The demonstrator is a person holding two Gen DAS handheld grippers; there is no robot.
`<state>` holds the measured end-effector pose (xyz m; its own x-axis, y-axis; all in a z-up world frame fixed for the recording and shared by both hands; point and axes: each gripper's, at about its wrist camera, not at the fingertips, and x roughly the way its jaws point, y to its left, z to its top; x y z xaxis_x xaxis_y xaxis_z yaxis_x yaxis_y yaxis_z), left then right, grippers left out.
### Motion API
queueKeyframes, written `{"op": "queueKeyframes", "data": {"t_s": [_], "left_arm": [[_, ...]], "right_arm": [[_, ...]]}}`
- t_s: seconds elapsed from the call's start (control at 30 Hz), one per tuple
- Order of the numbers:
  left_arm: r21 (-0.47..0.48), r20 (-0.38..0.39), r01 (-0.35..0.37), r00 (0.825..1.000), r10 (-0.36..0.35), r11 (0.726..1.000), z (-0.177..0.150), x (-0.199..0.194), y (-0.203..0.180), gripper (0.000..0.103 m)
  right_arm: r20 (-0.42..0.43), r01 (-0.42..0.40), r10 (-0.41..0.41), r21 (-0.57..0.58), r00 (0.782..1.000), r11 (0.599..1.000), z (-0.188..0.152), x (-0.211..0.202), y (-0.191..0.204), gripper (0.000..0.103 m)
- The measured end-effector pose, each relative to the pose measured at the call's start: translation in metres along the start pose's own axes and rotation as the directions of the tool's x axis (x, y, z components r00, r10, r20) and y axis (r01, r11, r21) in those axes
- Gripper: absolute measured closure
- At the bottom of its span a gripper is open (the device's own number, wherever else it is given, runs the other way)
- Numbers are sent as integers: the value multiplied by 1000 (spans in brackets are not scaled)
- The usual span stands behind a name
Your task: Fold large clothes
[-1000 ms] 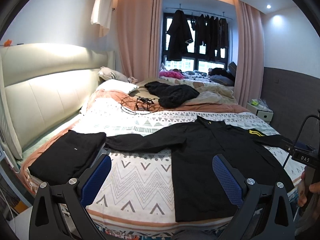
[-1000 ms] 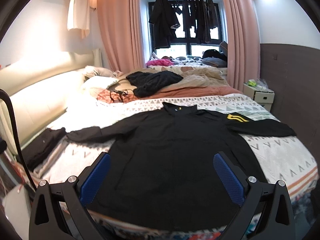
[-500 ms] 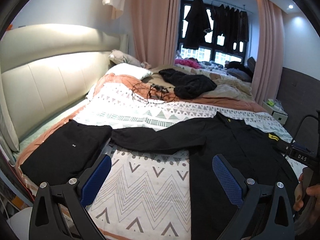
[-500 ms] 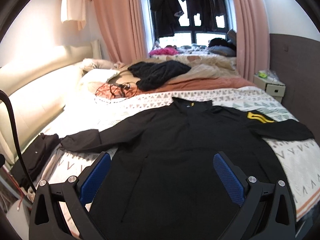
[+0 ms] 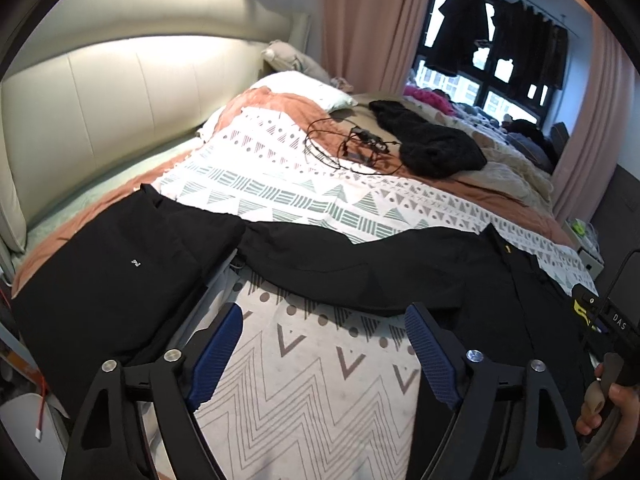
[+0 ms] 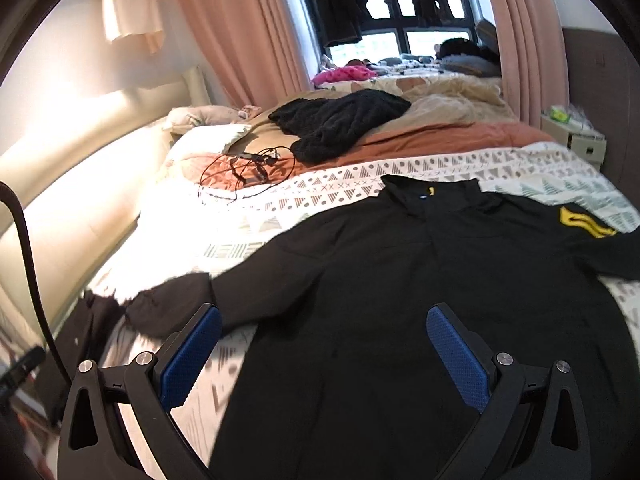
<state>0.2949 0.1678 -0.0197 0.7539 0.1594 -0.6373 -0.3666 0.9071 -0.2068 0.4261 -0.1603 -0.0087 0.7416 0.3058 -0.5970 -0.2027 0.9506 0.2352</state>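
A large black long-sleeved shirt [image 6: 420, 280] with a yellow shoulder patch lies spread flat on the patterned bedspread [image 5: 304, 380]. In the left wrist view its left sleeve [image 5: 328, 268] stretches across just beyond my left gripper [image 5: 324, 344], whose jaws are closing with only bedspread between them. My right gripper [image 6: 324, 344] hovers open over the shirt's lower left side, with nothing between its fingers. The right gripper's handle, with a hand around it, shows at the right edge of the left wrist view.
A folded black garment [image 5: 108, 276] lies by the sleeve's cuff, near the padded headboard [image 5: 104, 92]. Further up the bed are a tangle of black cables [image 5: 352, 148], a crumpled black garment [image 5: 428, 144] and pillows [image 5: 296, 84]. A bedside cabinet [image 6: 576, 136] stands at the right.
Both grippers have moved forward and down towards the bed, so the shirt looks nearer and larger. The left gripper's jaws have narrowed a little. The right view has swung slightly left.
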Motion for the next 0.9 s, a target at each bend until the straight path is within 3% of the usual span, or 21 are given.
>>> {"op": "queueKeyframes", "data": {"t_s": [0.2, 0.33, 0.47, 0.67, 0.9], "left_arm": [[-50, -60, -40, 998, 37, 998, 18, 49, 8, 31], [-75, -102, -73, 993, 65, 995, 23, 87, 12, 32], [-83, -146, -116, 984, 103, 990, 23, 121, 17, 33], [-89, -237, -184, 958, 159, 979, 15, 175, 25, 33], [-163, -339, -277, 917, 210, 947, 2, 221, 46, 33]], "right_arm": [[-51, -60, 63, 48, 997, 997, 17, 57, -12, 0], [-72, -89, 96, 89, 993, 992, 5, 81, -24, 4], [-133, -101, 112, 85, 985, 991, -10, 107, -26, 21], [-200, -97, 116, 101, 973, 990, -26, 135, -38, 23], [-175, -120, 149, 165, 973, 979, -21, 149, -51, 23]]}}
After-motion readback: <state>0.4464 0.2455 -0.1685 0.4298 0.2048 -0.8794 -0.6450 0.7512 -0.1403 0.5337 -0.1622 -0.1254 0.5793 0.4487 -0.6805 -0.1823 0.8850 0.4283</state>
